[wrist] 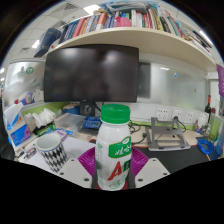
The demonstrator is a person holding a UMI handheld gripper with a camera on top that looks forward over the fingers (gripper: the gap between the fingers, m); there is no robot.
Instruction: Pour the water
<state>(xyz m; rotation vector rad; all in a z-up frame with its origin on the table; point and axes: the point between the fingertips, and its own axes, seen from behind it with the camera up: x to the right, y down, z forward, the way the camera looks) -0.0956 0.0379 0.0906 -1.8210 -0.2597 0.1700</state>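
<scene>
Two purple-padded fingers of the gripper (114, 166) reach forward low over a cluttered desk (175, 156) in an office. Farthest left stands a blue box (18, 131) with small items heaped beside it. Next comes a white mug (50, 151) with a dark speckled pattern, sitting on the desk just left of the fingers. Between the fingers stands a white plastic bottle (115, 150) with a green cap and a green and red label, upright. The left pad (88, 160) and the right pad (139, 161) both lie against its sides, so the tongs appear to be pinching the bottle; whether its base touches the desk is hidden. Behind it a large dark monitor (92, 73) fills the middle of the room, under a shelf (115, 37) crowded with books (125, 18). To the right, papers and a grey metal stand (170, 131) sit on the dark desktop, with a pale wall beyond
</scene>
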